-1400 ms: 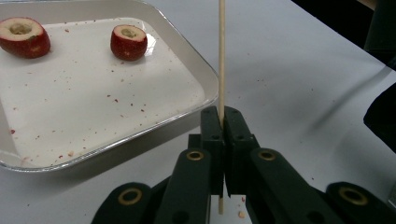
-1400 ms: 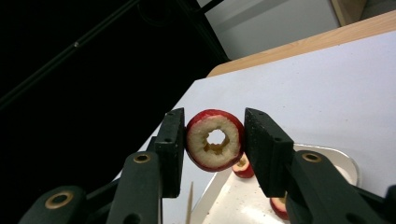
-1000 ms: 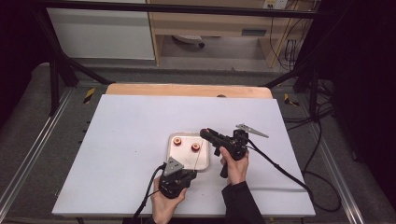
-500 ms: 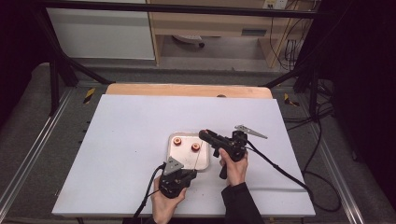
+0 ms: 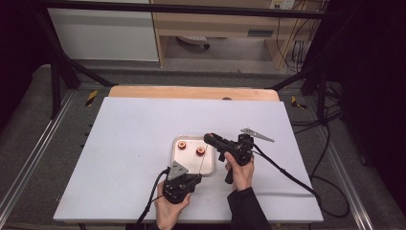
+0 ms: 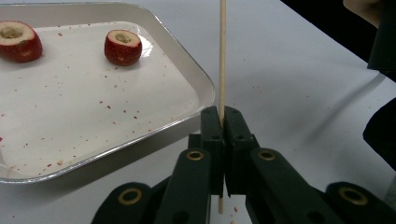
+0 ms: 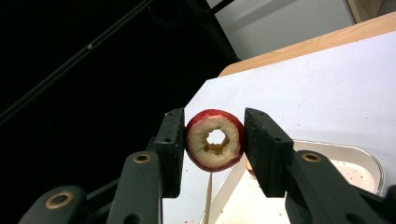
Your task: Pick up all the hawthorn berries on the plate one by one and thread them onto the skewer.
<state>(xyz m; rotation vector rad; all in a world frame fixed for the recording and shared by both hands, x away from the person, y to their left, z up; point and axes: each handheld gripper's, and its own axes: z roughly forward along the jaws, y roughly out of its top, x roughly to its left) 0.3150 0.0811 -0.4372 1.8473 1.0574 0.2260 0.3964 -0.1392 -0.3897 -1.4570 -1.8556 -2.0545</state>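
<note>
Threading: I am working a cored fruit ring point(image 7: 215, 139) onto a thin wooden skewer point(image 6: 222, 56); I judge the ring is not yet on the stick.
Key relation: on the high view the ring sits in my right tool point(image 5: 209, 139) at about 1 o'clock from my left tool point(image 5: 200, 174), just beyond the skewer's far tip point(image 5: 206, 155).
Skewer axis: it runs from the left tool toward 12 o'clock, tipped slightly to 1.
Ring axis: in the right gripper view I look straight through the ring's hole, and the pale stick shows below it at 6 o'clock, so hole and tip are close but not lined up as far as I can tell.
Nearer hand: the right, which carries the ring, has the shorter way to go.
Left tool: pinched tight on the skewer near its lower end, a short stub poking out behind.
Right tool: part-way closed, clamped on the ring's red skin at 3 and 9 o'clock.
Tray point(image 5: 179, 163): lies on the white surface point(image 5: 124, 143) at 10 o'clock of the left tool, holding two more cored pieces point(image 6: 123, 46).
</note>
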